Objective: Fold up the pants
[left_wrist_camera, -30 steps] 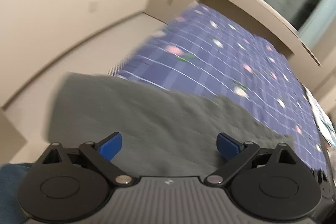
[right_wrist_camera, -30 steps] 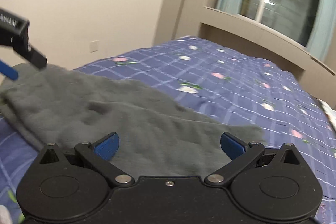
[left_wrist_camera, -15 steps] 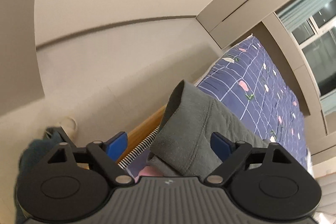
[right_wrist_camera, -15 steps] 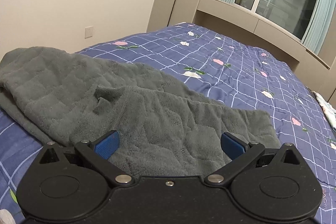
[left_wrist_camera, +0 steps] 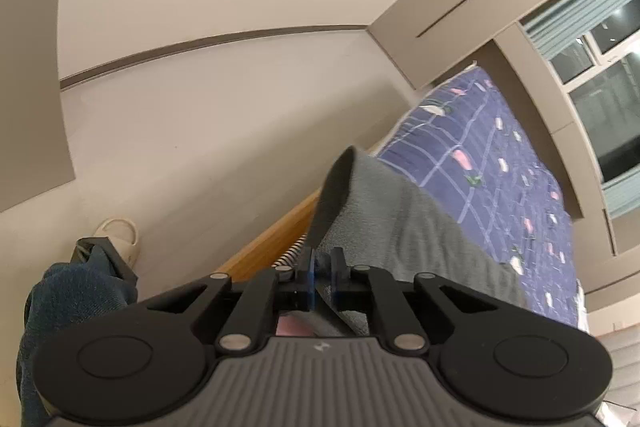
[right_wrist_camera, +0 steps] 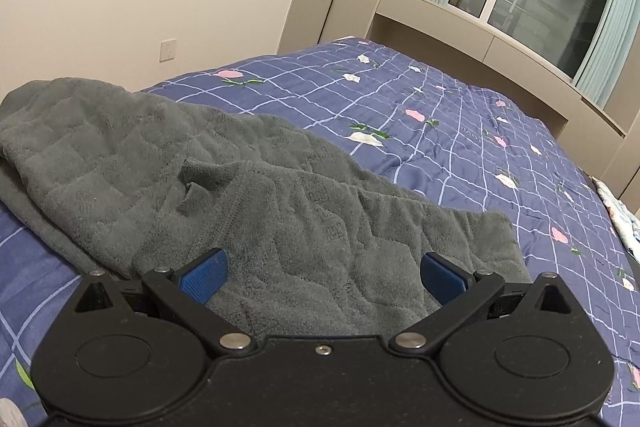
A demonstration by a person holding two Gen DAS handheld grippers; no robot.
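Note:
Grey fleece pants point(right_wrist_camera: 248, 187) lie spread and partly doubled over on a blue checked bedspread point(right_wrist_camera: 460, 131). My right gripper point(right_wrist_camera: 322, 277) is open, its blue pads low over the near end of the pants, holding nothing. In the left wrist view my left gripper point(left_wrist_camera: 322, 273) is shut on an edge of the pants point(left_wrist_camera: 384, 211) at the side of the bed, and the cloth rises in a dark fold just beyond the fingers.
The wooden bed frame point(left_wrist_camera: 272, 239) runs below the pants in the left wrist view. A beige slipper point(left_wrist_camera: 118, 233) lies on the floor by the wall. Dark blue cloth point(left_wrist_camera: 72, 303) shows at lower left. A window ledge point(right_wrist_camera: 480, 39) lies beyond the bed.
My left gripper swung to the bed's side edge and closed on the pants' edge; it was open before. My right gripper stayed open and came slightly closer over the pants.

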